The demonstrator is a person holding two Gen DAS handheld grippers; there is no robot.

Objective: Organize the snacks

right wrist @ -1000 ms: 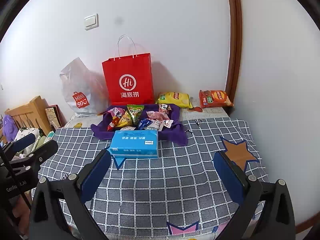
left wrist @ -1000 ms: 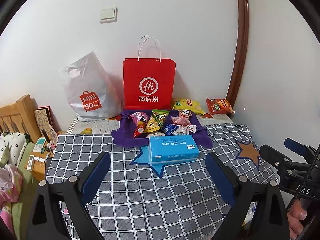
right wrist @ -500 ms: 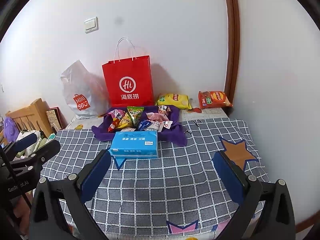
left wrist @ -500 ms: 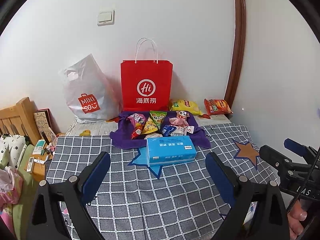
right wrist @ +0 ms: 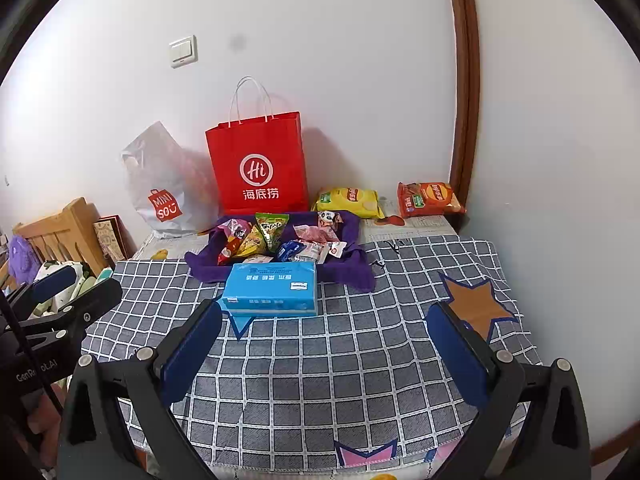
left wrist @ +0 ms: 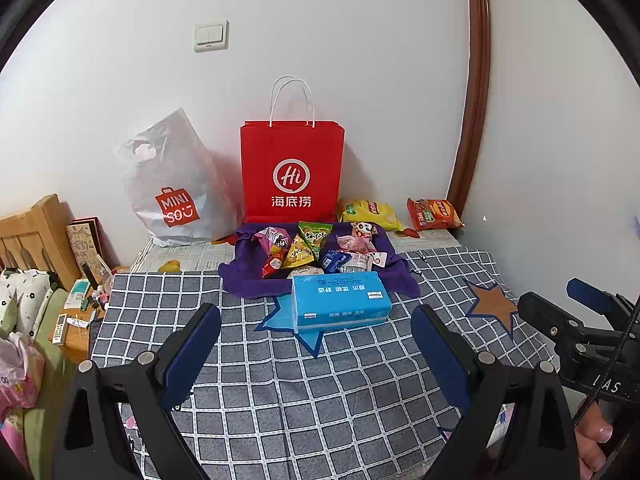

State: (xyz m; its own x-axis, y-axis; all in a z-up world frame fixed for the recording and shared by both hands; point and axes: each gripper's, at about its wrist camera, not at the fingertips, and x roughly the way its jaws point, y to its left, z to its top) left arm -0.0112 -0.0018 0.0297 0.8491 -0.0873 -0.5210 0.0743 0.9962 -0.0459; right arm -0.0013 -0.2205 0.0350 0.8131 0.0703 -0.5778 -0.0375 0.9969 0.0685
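- While the left gripper (left wrist: 316, 344) hangs above the checked tablecloth (left wrist: 280, 392) with its blue-padded fingers spread wide and nothing between them, the left wrist view shows the snacks (left wrist: 316, 246) heaped on a purple cloth (left wrist: 244, 284) near the far edge of the table.
- A blue tissue pack (left wrist: 340, 304) lies just in front of that cloth, touching its near edge, well beyond the fingertips.
- Behind the heap a red paper bag (left wrist: 292, 172) stands upright against the wall, with a grey plastic bag (left wrist: 176, 192) to its left.
- A yellow chip bag (left wrist: 368, 212) and an orange chip bag (left wrist: 434, 212) lie flat to the right of the red bag, apart from the purple cloth.
- At the right edge the right gripper (left wrist: 576, 312) comes into view, with a hand (left wrist: 596, 444) under it.
- In the right wrist view, the right gripper (right wrist: 324, 344) is likewise spread wide and empty above the tablecloth (right wrist: 340, 380).
- The tissue pack (right wrist: 272, 288) sits ahead and left of centre, the snacks (right wrist: 280, 238) just behind it on the purple cloth (right wrist: 352, 268).
- The red paper bag (right wrist: 260, 164), grey plastic bag (right wrist: 168, 188), yellow chip bag (right wrist: 348, 200) and orange chip bag (right wrist: 428, 200) line the wall.
- The left gripper (right wrist: 60, 292) shows at the left edge, its fingers apart.
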